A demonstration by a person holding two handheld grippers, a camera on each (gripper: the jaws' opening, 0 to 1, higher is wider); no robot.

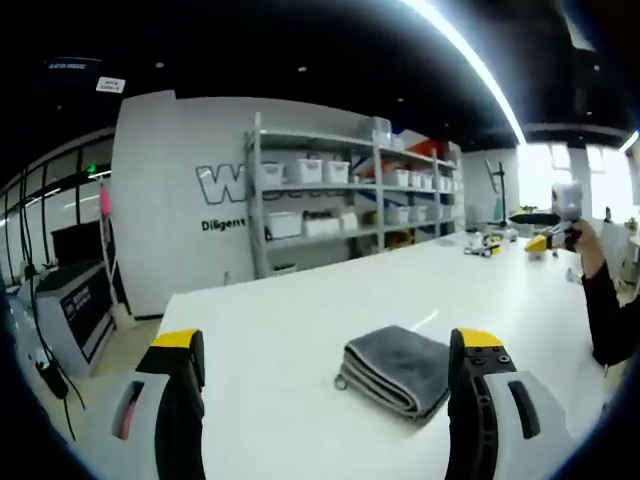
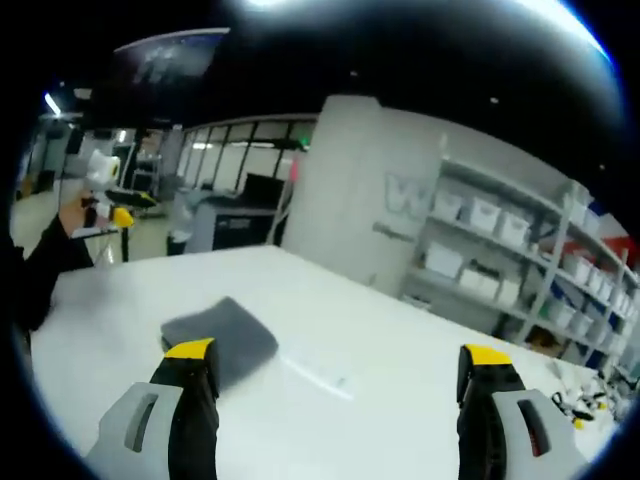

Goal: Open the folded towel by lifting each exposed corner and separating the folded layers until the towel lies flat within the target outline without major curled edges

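Note:
A grey towel (image 1: 395,368), folded into a thick stack of layers, lies on the white table (image 1: 290,330). My left gripper (image 1: 327,345) hovers open just in front of it, and the towel's right part is hidden behind the right-hand jaw. My right gripper (image 2: 338,355) is open too, with the towel (image 2: 222,335) low on the left, partly behind the left-hand jaw. The right gripper (image 1: 545,243) shows far right, held up above the table by a hand in a dark sleeve. At the far left, the left gripper (image 2: 118,215) is also held high.
Metal shelves (image 1: 350,190) with white bins stand beyond the table's far edge against a lettered white wall. Small tools (image 1: 482,243) lie at the far end of the table. A black machine (image 1: 75,300) stands on the floor to the left. A faint line (image 2: 315,372) marks the tabletop beside the towel.

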